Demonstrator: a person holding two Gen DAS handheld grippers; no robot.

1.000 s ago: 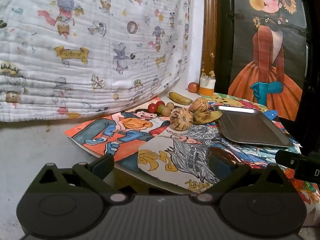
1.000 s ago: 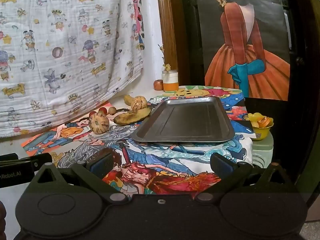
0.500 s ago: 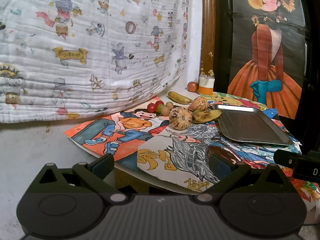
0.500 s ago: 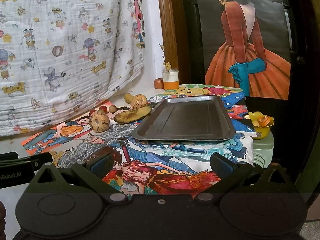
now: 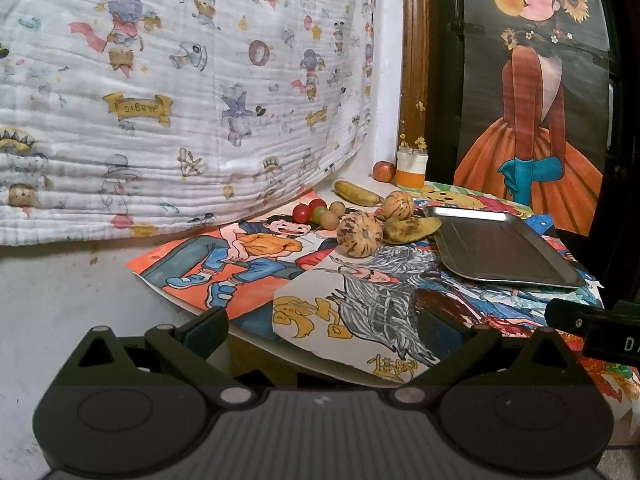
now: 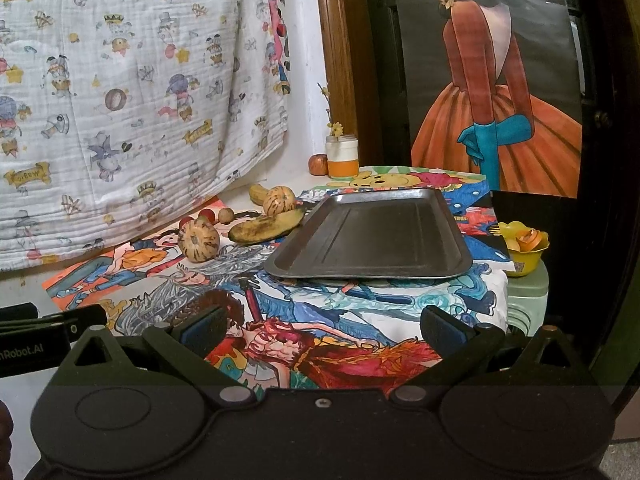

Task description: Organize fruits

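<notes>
I am in a lived-in home room: a child's cartoon-print blanket (image 5: 168, 92) hangs on the white wall, a painted poster of a girl in an orange dress (image 6: 496, 92) covers a dark wooden door, and hand-coloured cartoon drawings (image 5: 248, 256) cover the small table.

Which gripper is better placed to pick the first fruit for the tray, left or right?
Probably the left gripper: open, and the nearest striped melon lies almost straight ahead. The right gripper, also open, faces the empty tray.
</notes>
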